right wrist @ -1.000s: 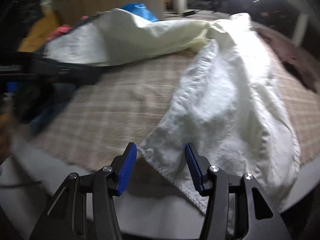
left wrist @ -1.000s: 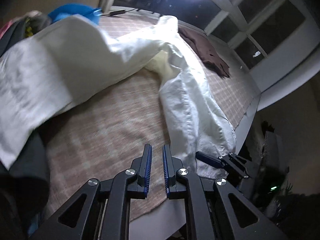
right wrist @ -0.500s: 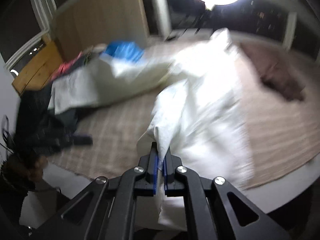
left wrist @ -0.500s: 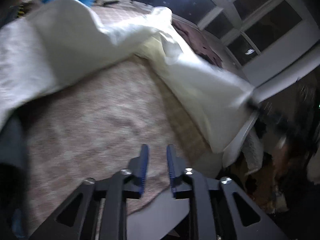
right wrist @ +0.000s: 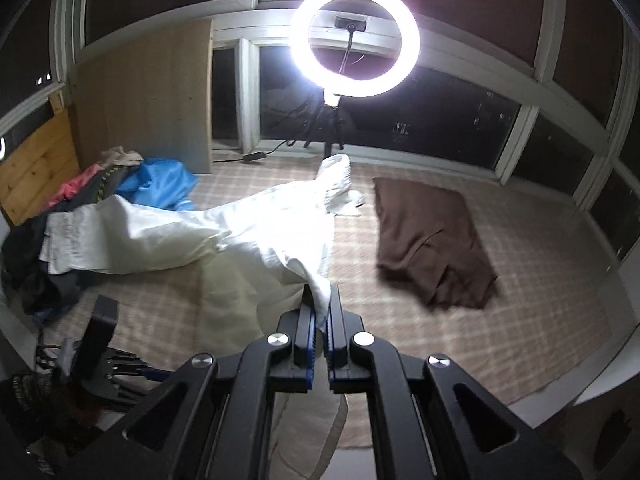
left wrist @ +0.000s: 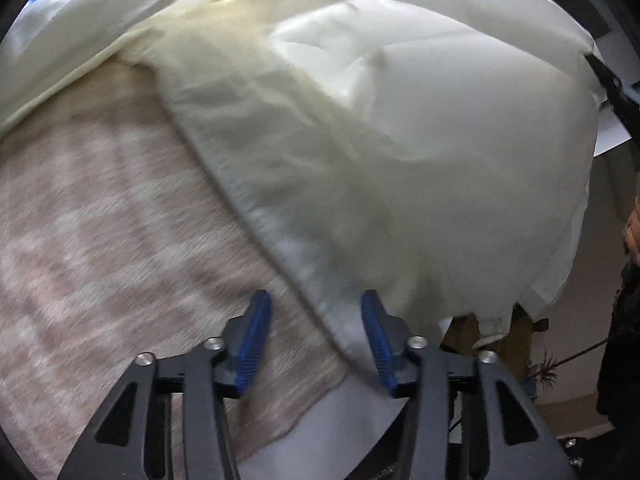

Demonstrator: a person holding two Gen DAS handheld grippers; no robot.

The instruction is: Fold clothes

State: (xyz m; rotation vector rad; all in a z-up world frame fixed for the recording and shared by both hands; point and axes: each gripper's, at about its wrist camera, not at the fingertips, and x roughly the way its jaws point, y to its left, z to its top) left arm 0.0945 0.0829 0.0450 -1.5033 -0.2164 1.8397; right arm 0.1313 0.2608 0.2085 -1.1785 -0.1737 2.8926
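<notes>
A large white garment [right wrist: 256,232] stretches from the clothes pile at the left up to my right gripper [right wrist: 320,316], which is shut on a bunched edge and holds it above the bed. In the left wrist view the same white garment [left wrist: 400,140] fills the upper right, and its stitched hem [left wrist: 256,216] runs diagonally down toward me. My left gripper [left wrist: 314,300] hangs low over the bed with its jaws opening. The hem's lower end lies between its blue pads [left wrist: 256,332], which do not press on it.
A plaid beige bed cover [right wrist: 520,300] spreads below. On it a folded brown garment [right wrist: 432,240] lies to the right. At the left sits a pile of clothes [right wrist: 100,184] with a blue cloth [right wrist: 160,184]. A lit ring light [right wrist: 354,40] stands by the windows.
My right gripper shut on the white garment's edge and rose, lifting the cloth off the bed. My left gripper moved in under the raised cloth to its hem, and its jaws widened.
</notes>
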